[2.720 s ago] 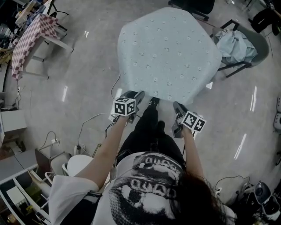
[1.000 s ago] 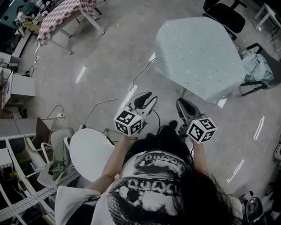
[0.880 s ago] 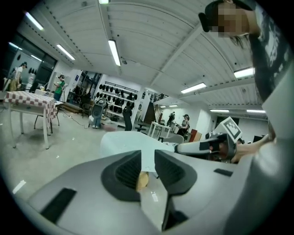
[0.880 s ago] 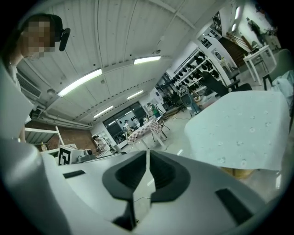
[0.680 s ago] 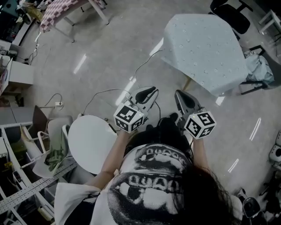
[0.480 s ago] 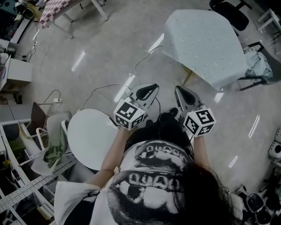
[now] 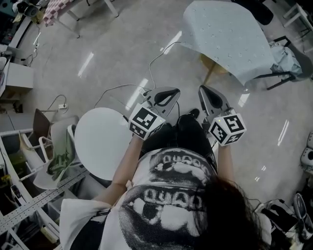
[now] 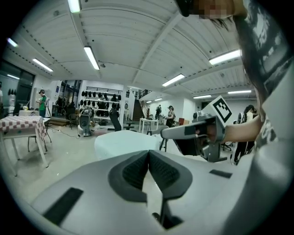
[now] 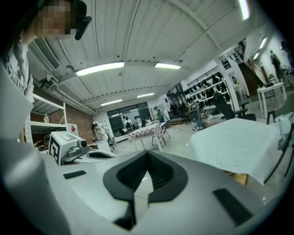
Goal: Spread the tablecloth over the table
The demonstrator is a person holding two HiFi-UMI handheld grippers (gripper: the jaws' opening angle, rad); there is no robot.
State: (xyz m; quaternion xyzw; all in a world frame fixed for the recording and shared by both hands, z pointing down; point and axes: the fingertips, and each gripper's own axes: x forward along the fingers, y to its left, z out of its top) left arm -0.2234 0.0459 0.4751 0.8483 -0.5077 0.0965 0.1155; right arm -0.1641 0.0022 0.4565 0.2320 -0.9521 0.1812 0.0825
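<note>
The pale blue dotted tablecloth (image 7: 226,34) covers the table at the upper right of the head view, its edges hanging over the sides. It shows again as a draped shape ahead in the left gripper view (image 8: 123,143) and at the right in the right gripper view (image 9: 239,137). My left gripper (image 7: 175,91) is held in front of the body, well short of the table, shut with nothing in it (image 8: 148,151). Beside it my right gripper (image 7: 201,89) is also shut and empty (image 9: 147,152). Neither touches the cloth.
A white round table (image 7: 100,142) stands by my left arm. A chair with a grey garment (image 7: 287,54) sits right of the covered table. Cables (image 7: 146,73) run over the floor. A checkered table (image 7: 55,10) is far left, with shelving and a chair (image 7: 54,163) at lower left.
Both grippers have left the cloth's near edge and drawn back toward the body. The covered table now lies farther off at the upper right, and the white round table has come in beside me.
</note>
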